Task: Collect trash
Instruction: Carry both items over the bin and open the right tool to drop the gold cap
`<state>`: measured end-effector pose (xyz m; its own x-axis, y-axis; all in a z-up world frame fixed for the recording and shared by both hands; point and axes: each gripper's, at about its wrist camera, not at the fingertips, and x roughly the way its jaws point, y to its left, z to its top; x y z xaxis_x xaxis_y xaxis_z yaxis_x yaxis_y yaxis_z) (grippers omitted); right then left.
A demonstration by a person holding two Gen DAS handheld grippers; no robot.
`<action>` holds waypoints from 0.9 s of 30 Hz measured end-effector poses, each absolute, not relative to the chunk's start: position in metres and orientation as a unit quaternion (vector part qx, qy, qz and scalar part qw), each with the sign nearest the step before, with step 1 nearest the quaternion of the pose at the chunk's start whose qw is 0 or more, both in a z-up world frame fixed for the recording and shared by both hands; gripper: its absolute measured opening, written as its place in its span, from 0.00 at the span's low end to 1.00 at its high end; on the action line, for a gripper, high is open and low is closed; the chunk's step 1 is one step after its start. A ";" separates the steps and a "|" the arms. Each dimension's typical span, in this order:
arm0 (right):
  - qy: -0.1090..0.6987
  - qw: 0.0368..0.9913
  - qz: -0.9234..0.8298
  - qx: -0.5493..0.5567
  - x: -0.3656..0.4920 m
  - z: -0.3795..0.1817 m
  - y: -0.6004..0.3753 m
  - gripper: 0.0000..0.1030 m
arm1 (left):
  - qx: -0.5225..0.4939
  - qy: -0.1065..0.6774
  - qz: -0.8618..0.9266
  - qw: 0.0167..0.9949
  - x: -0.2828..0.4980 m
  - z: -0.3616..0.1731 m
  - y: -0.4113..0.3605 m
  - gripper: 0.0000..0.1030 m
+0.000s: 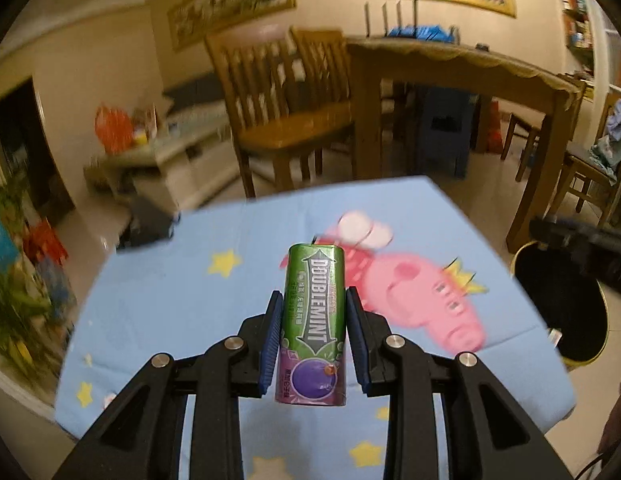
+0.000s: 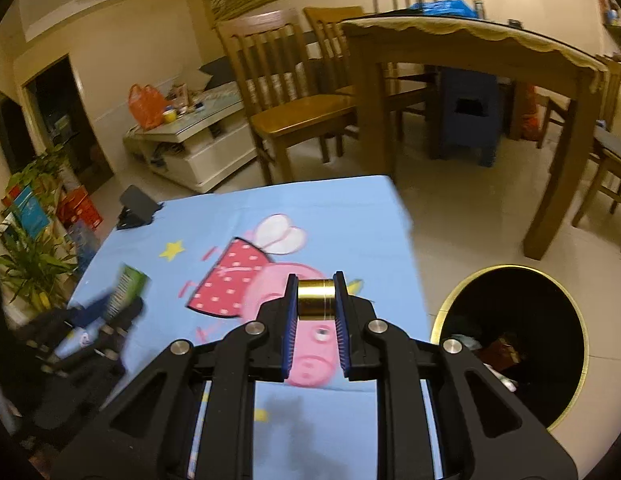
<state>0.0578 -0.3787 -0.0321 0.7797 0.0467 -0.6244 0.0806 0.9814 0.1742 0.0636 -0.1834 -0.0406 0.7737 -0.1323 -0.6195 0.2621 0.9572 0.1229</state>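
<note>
My left gripper [image 1: 313, 300] is shut on a green and purple Doublemint gum container [image 1: 315, 328], held upright above the blue cartoon tablecloth [image 1: 170, 292]. My right gripper [image 2: 315, 285] is shut on a small gold cylinder [image 2: 316, 298], held over the right part of the same tablecloth [image 2: 350, 216]. A round black trash bin with a gold rim [image 2: 510, 340] stands on the floor to the right of the table, with some rubbish inside; it also appears in the left wrist view as the bin [image 1: 558, 304]. In the right wrist view the left gripper [image 2: 122, 300] shows blurred at the left with the green container.
A black object [image 2: 136, 206] lies at the table's far left corner. Beyond stand wooden chairs [image 2: 294, 92], a large wooden dining table [image 2: 470, 48], a blue stool [image 2: 468, 116] and a white low cabinet [image 2: 198, 148]. Potted plants [image 2: 30, 256] line the left side.
</note>
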 end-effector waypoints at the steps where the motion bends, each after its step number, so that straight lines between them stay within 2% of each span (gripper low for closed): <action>1: 0.329 0.939 -0.016 0.098 0.051 -0.031 -0.389 0.17 | 0.103 0.309 -0.114 0.939 0.056 -0.033 -0.193 0.28; 13: 0.305 0.933 -0.124 0.143 -0.012 -0.034 -0.505 0.17 | 0.128 0.271 -0.180 0.937 0.021 -0.015 -0.269 0.28; 25: 0.331 0.913 -0.195 0.138 -0.008 -0.054 -0.543 0.18 | 0.148 0.265 -0.200 0.931 0.013 -0.017 -0.300 0.28; 26: 0.334 0.910 -0.201 0.140 -0.005 -0.057 -0.543 0.22 | 0.149 0.266 -0.201 0.931 0.013 -0.018 -0.302 0.28; 27: 0.337 0.908 -0.206 0.142 -0.004 -0.059 -0.545 0.34 | 0.149 0.266 -0.202 0.931 0.012 -0.018 -0.302 0.28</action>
